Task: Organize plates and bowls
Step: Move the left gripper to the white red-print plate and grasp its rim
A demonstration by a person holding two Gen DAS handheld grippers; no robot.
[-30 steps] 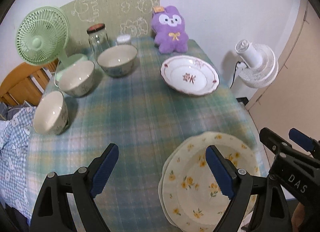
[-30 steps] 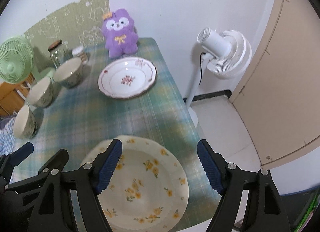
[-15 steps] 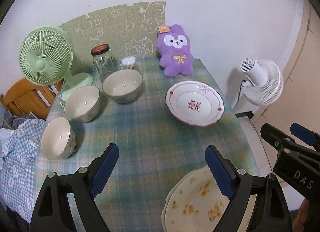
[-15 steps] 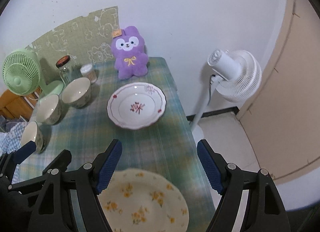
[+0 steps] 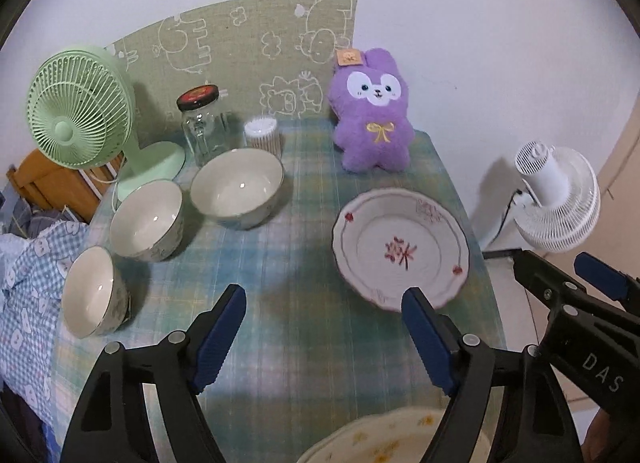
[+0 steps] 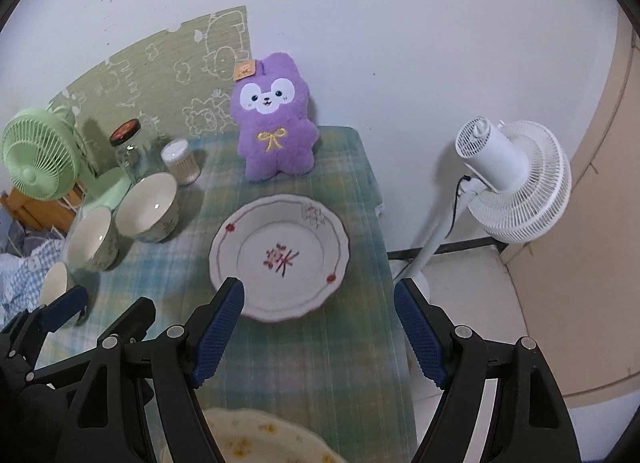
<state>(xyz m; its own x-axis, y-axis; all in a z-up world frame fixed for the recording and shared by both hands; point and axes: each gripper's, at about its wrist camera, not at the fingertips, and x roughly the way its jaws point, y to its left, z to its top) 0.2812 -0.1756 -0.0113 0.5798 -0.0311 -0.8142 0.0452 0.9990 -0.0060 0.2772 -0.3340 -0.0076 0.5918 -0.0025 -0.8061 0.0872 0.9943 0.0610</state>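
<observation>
A white plate with a red flower point(image 5: 402, 249) point(image 6: 280, 257) lies on the right of the checked table. Three cream bowls stand in a row on the left: a large one point(image 5: 236, 187), a middle one point(image 5: 146, 219) and a small one point(image 5: 94, 289). A yellow-flowered plate point(image 5: 396, 439) point(image 6: 256, 439) shows only its far rim at the bottom edge. My left gripper point(image 5: 324, 295) hovers over bare cloth with its jaws closing and nothing between them. My right gripper point(image 6: 318, 285) is open and empty, above the near rim of the white plate.
At the back stand a purple plush rabbit point(image 5: 372, 115), a green desk fan point(image 5: 80, 111), a glass jar point(image 5: 202, 125) and a tub of cotton swabs point(image 5: 262, 135). A white floor fan point(image 6: 508, 183) stands beyond the table's right edge. Blue checked fabric point(image 5: 24, 263) lies at the left.
Both grippers have drawn back from over the yellow-flowered plate, which has slid to the bottom of both views. The left jaws have narrowed a little.
</observation>
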